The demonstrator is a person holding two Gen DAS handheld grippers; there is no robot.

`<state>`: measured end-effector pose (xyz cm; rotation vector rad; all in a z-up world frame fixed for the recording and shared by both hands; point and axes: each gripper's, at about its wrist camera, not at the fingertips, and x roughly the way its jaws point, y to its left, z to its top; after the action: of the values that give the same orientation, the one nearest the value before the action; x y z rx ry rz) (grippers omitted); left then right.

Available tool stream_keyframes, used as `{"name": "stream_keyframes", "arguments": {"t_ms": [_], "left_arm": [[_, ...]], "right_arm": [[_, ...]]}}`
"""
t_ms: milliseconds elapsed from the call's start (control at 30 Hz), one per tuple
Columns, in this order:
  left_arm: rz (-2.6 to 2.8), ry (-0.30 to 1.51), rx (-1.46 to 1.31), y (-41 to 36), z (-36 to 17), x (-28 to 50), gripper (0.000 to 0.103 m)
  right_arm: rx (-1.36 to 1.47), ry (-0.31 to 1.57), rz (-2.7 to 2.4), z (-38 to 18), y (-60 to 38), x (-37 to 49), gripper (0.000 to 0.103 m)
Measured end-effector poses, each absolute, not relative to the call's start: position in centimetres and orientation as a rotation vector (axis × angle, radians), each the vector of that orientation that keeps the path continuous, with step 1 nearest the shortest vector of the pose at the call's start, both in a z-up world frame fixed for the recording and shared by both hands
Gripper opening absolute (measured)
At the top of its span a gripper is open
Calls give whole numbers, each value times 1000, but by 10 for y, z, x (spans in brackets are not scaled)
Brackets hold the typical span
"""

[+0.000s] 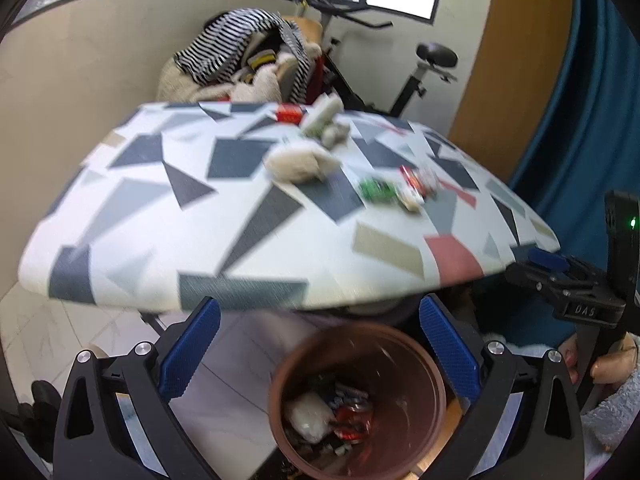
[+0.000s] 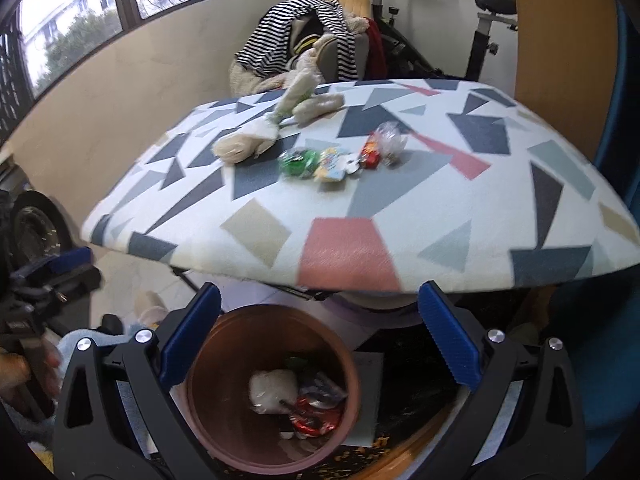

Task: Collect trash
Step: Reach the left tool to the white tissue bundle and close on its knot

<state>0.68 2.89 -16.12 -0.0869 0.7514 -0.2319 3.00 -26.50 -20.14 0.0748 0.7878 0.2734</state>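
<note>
A brown bin (image 1: 404, 364) stands on the floor below the front edge of the patterned table (image 1: 160, 220); white paper and red wrappers lie inside it. My left gripper (image 1: 320, 344) hangs open above the bin, nothing between its fingers. In the right wrist view the same bin (image 2: 236, 340) sits under my open, empty right gripper (image 2: 320, 336). On the table (image 2: 440, 208) lie a green wrapper (image 2: 298, 162), a yellow wrapper (image 2: 332, 166), a red wrapper (image 2: 370, 154), clear plastic (image 2: 390, 140) and crumpled beige tissue (image 2: 240, 144). The left wrist view shows the green wrapper (image 1: 376, 190) and tissue (image 1: 300, 164).
Behind the table a chair carries striped clothing (image 1: 240, 48), with an exercise bike (image 1: 436, 56) next to it. A blue curtain (image 1: 580, 120) hangs at the right. A hand (image 1: 608, 360) holds the other gripper's handle. Light floor tiles (image 1: 48, 340) lie to the left of the bin.
</note>
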Motion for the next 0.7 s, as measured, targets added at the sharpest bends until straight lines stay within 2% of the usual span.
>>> {"name": "stream_keyframes", "arguments": {"t_ms": [267,467,700], "left_arm": [[-139,659,-59,47,-115,30,97],[-146,622,-61,59,-89,51,97],[-163,659,-63,63,-82,93,97]], "right_arm": [[15,763,232,-177,-275,56,97],[74,738,274,-161,-297,77,97],[92,746,238,-155,-298,111,97]]}}
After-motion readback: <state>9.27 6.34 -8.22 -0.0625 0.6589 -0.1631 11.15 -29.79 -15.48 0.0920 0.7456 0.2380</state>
